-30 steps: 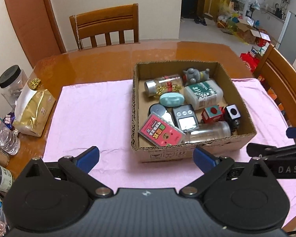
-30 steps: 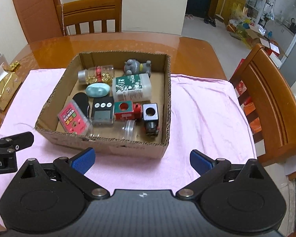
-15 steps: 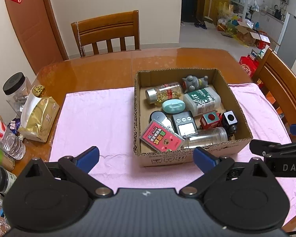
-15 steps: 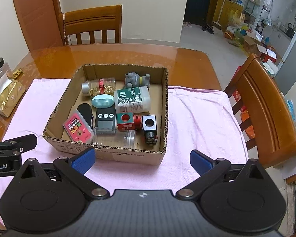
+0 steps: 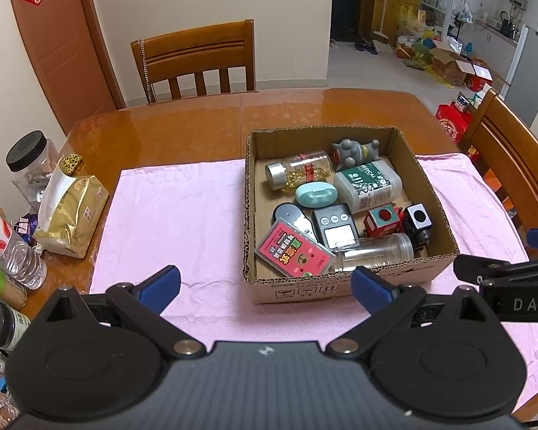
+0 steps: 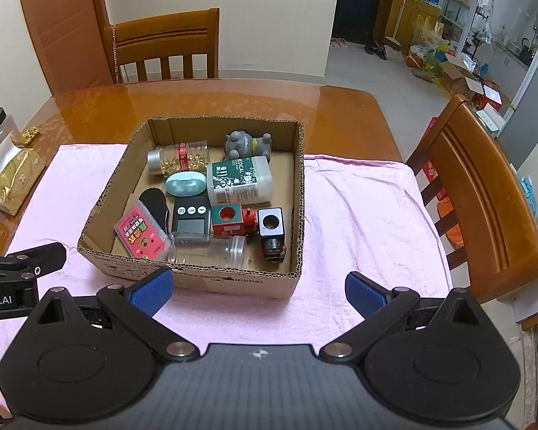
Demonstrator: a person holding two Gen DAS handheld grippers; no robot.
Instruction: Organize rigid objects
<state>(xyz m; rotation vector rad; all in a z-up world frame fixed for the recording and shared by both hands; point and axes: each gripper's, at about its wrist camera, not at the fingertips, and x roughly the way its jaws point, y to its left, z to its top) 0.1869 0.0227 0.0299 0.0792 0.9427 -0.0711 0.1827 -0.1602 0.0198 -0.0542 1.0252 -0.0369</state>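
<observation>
The left gripper and right gripper were spread wide, empty, above the pink cloth on the tabletop. The rigid objects lay crowded in the brown cardboard box. Risk: the clear plastic jar, lying on its side against the near wall, might roll or jostle the pink card case when gripped. Bottles lined the left edge.

wrist views, above, both facing box (shared)
</observation>
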